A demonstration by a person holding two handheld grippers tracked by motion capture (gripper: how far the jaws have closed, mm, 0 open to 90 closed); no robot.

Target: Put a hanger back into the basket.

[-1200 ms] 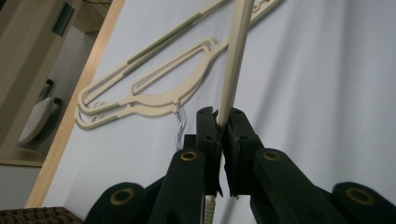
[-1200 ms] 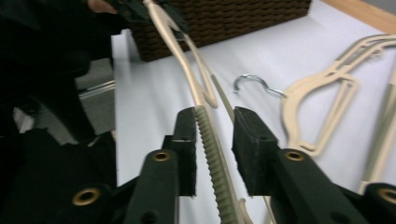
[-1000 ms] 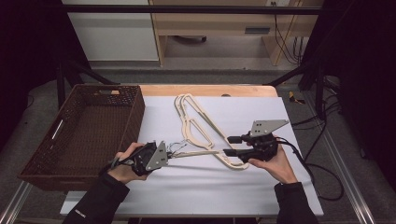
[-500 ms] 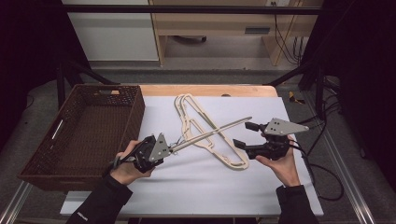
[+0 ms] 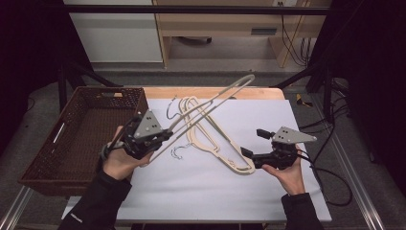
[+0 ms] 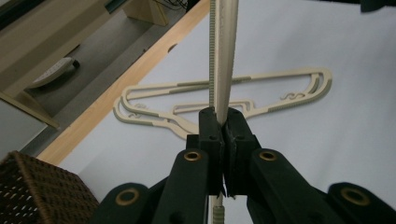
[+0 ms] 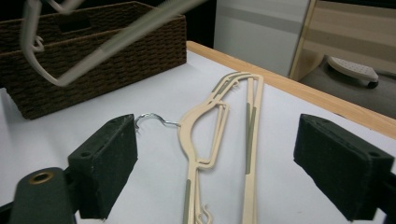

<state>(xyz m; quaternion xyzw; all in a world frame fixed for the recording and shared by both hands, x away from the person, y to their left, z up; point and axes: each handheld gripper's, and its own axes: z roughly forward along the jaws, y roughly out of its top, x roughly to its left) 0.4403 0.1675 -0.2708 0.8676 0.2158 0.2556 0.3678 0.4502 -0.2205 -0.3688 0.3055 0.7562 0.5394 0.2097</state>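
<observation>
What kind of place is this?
Likely a lab recording bench: a white-covered table on a metal frame, loose cables at its side, handheld grippers moving cream hangers beside a wicker basket.

Bare white mat (image 5: 191, 191) near person, hangers (image 5: 215, 139) mid-table, basket (image 5: 72, 139) blocks left edge.

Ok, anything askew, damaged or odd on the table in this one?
Nothing damaged or spilled. The left gripper holds one cream hanger tilted up off the table, while another hanger lies flat on the white sheet. The right gripper, open, sits beside it.
</observation>
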